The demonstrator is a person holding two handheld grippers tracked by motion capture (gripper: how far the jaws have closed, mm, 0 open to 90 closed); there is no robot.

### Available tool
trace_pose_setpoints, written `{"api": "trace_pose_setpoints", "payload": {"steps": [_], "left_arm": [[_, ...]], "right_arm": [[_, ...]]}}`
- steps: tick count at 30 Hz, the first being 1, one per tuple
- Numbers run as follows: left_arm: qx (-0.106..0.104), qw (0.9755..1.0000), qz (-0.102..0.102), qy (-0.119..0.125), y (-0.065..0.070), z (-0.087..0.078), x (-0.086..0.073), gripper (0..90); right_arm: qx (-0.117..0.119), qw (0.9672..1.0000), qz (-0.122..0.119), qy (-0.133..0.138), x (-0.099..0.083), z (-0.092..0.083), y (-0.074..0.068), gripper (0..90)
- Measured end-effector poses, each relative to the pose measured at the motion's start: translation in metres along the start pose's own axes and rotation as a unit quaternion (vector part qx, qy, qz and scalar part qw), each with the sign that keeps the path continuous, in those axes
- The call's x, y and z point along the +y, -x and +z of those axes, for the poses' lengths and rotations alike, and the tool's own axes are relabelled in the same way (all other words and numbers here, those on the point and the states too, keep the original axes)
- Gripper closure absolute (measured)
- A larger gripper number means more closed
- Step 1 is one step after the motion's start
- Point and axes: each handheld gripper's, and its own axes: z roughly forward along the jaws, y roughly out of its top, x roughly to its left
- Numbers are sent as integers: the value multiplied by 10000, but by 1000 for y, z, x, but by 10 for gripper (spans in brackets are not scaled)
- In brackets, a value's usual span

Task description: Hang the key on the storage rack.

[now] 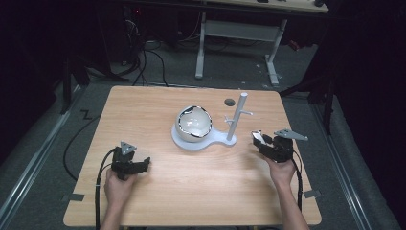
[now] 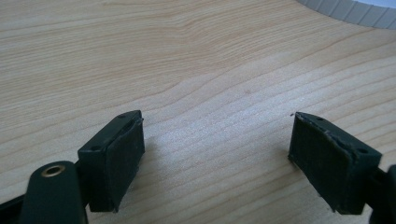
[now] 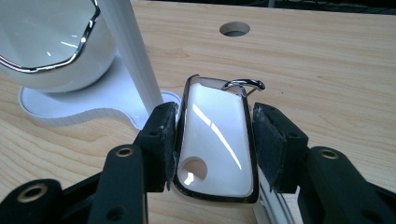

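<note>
The right gripper [image 3: 212,140] pinches a white cup [image 3: 215,140] with a silvery rim between its pads, one pad on each long side; the cup is seen mouth-on in the right gripper view, with a round hole in its bottom and a thin metal hook [image 3: 245,84] at its far rim. In the high view the right gripper [image 1: 262,142] holds the cup [image 1: 259,138] just above the table [image 1: 201,191], right of a white stand [image 1: 194,142]. The stand has a flat base, with a post [image 1: 236,117] rising from its right lobe and short pegs sticking out of the post. A white bowl [image 1: 193,123] with a dark wavy rim sits on the round part of the base, tilted toward the camera. The left gripper [image 1: 143,164] rests near the left front of the table, well apart from the stand, its jaws spread wide with only bare wood between them in the left gripper view [image 2: 217,154]. A round hole [image 1: 230,102] is cut in the tabletop behind the post.
</note>
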Motion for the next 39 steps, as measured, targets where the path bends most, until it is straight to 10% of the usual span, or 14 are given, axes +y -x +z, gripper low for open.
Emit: {"api": "trace_pose_setpoints", "payload": {"steps": [39], "left_arm": [[-1,10000,-4,2,0,0,0,186]], "right_arm": [[645,9944,-420,720,29,-59,-25,515]]}}
